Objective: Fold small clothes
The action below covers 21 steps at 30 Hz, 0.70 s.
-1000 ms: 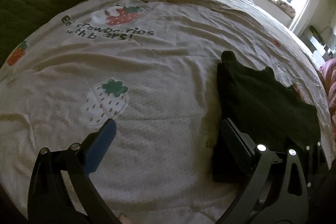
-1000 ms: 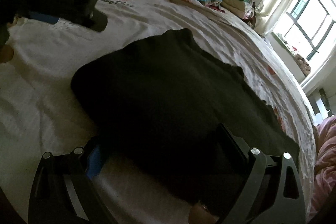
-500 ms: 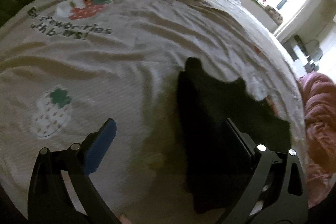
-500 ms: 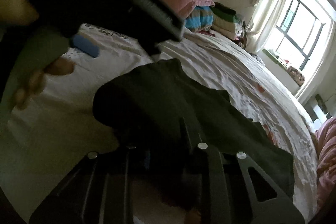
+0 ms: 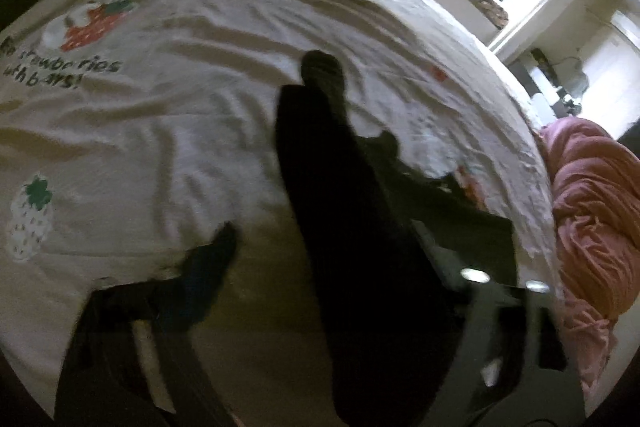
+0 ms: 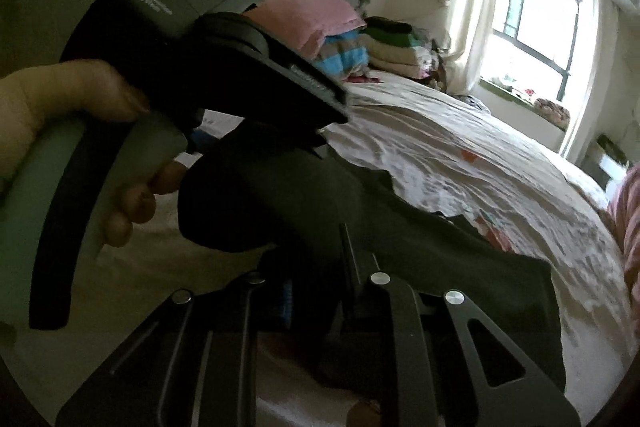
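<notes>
Two tools in view. My right tool (image 6: 320,291) is pinched tight on the near edge of the black garment (image 6: 400,227), lifting it off the bed (image 6: 460,155). My left tool (image 5: 324,255) stands wide, its right finger over the garment (image 5: 360,227), left finger above the bedsheet.

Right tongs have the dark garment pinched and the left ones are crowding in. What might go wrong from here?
1. The right tongs pinch only one edge of the dark garment; the rest lies on the bedsheet, so lifting may drag it into a bunch rather than a fold.
2. The left tongs are open and very close in the right wrist view; the two tools could knock together.
3. Both views are blurred and dim, so the garment's edges are hard to judge.
</notes>
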Each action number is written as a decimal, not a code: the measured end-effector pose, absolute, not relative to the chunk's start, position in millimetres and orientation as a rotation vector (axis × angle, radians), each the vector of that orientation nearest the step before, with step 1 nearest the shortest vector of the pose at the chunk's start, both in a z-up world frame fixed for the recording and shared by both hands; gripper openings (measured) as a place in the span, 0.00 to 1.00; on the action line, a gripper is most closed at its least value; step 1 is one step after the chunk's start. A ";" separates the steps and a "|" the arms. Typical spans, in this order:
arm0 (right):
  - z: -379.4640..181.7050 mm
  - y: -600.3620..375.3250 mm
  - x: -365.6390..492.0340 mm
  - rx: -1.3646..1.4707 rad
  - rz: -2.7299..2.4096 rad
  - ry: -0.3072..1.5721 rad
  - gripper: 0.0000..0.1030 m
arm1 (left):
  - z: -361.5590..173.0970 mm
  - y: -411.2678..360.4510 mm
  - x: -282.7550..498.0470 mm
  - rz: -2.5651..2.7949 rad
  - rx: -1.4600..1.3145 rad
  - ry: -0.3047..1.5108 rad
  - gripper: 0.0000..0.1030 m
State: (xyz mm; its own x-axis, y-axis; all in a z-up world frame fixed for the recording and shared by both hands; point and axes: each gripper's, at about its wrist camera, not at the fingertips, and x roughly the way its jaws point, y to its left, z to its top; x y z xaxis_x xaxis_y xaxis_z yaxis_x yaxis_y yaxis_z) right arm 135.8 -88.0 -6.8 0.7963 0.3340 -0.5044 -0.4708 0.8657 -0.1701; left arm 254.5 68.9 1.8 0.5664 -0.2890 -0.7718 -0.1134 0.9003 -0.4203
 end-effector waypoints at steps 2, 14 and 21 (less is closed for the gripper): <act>-4.5 -96.9 132.4 -0.261 0.430 0.477 0.15 | 8.2 57.7 253.3 -0.136 -0.455 0.963 0.33; 22.1 -152.1 116.1 -0.106 0.350 0.408 0.15 | 58.6 -8.7 244.6 -0.201 -0.310 0.888 0.18; 26.3 -186.4 116.6 -0.039 0.309 0.405 0.15 | 70.8 -45.8 242.0 -0.237 -0.261 0.883 0.18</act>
